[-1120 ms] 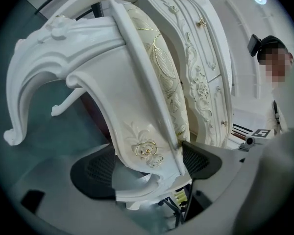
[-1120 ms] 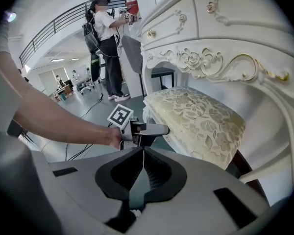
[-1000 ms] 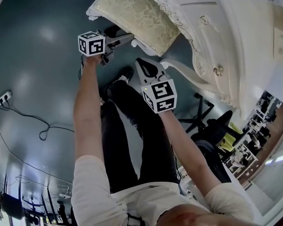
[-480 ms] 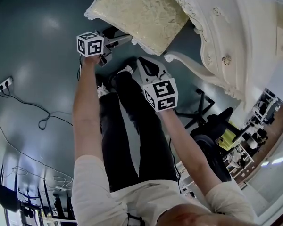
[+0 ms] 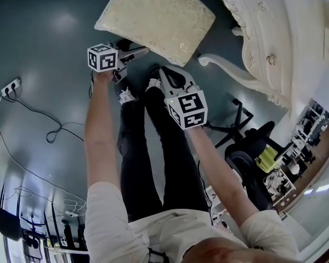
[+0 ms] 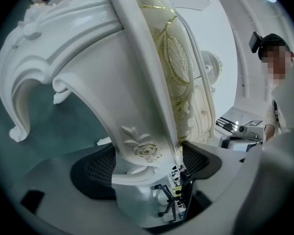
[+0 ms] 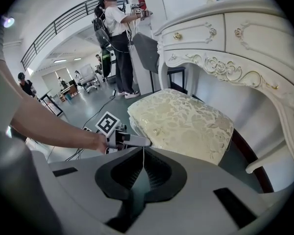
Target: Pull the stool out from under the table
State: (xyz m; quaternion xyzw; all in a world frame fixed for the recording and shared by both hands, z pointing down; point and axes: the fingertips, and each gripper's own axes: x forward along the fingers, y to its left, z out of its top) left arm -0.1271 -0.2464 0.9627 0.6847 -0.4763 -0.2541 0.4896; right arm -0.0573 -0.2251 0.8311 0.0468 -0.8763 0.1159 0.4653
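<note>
— Step in hand?
— Looks like the pull itself. Clamping a carved white leg (image 6: 137,131) of the stool (image 5: 156,18) with the left gripper (image 6: 148,166), fingers closed on it from both sides, at the seat's near left corner.
— And the right gripper (image 7: 143,169)?
— Holding nothing; fingers shut together, hovering just near of the cushion's edge.
— Stool's place?
— Mostly out on the open teal floor (image 5: 44,43), cushion clear of the surface (image 5: 296,37) on the right, bar the far right corner close to its curved leg (image 5: 233,69). Probably close to done.
— Next move?
— Likely a short further draw toward the near side, keeping the grip firm and the stool level, and minding the feet (image 5: 126,96) just near of the seat.
— Room?
— White carved surface with drawers and gilt knobs. Cables (image 5: 27,125) and a power strip (image 5: 10,85) on the floor at left, an office chair (image 5: 252,147) at right, a person (image 7: 118,31) standing far off in an open hall.
</note>
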